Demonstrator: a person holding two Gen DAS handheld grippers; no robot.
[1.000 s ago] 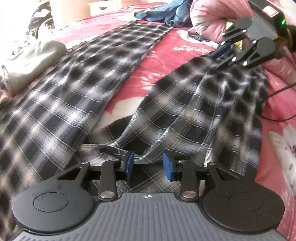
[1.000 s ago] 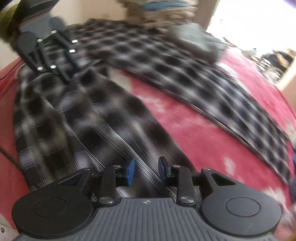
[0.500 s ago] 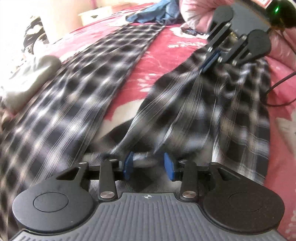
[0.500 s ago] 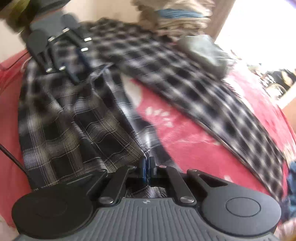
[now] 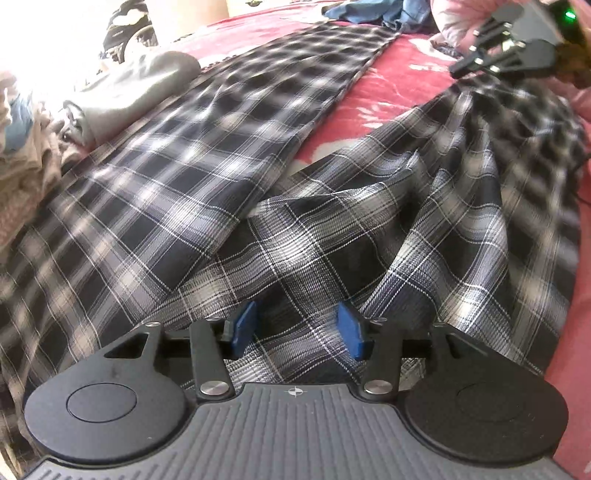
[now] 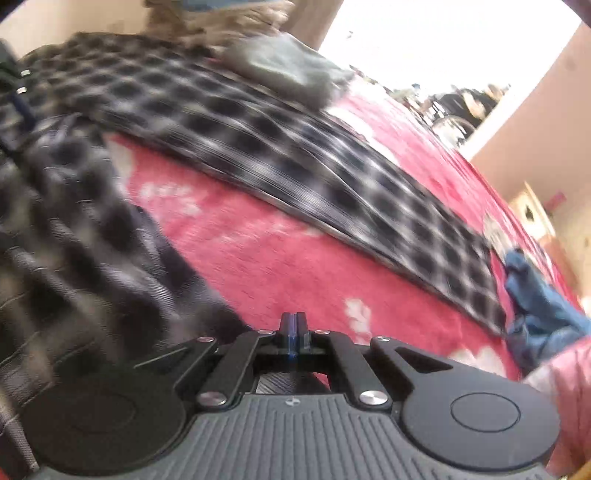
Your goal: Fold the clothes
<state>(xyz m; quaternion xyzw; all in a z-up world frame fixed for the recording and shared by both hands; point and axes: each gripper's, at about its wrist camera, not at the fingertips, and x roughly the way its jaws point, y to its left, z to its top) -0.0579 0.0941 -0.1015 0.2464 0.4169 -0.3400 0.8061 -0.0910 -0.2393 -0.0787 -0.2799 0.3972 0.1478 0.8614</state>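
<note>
Black-and-white plaid trousers lie on a red bedspread (image 5: 388,92). One leg (image 5: 258,110) stretches flat toward the far end. The other leg (image 5: 424,206) is rumpled in folds. My left gripper (image 5: 297,314) hovers low over the rumpled cloth near the crotch. Its jaws are opening, and the cloth lies under them with no pad pressing on it. My right gripper (image 6: 293,325) is shut. In the left wrist view the right gripper (image 5: 458,70) sits at the far end of the rumpled leg, whose folds run up to its tip. The right wrist view is blurred.
A folded grey garment (image 5: 136,85) lies beside the flat leg, with a stack of pale clothes (image 5: 22,129) at the left edge. A blue garment (image 6: 539,314) and a pink quilt (image 5: 454,18) lie at the far end. A black cable (image 5: 583,162) runs at the right.
The right gripper's jaws closed on the plaid leg's end, and its view swung to the right. The left gripper's jaws spread wider, and it moved lower and closer over the rumpled cloth.
</note>
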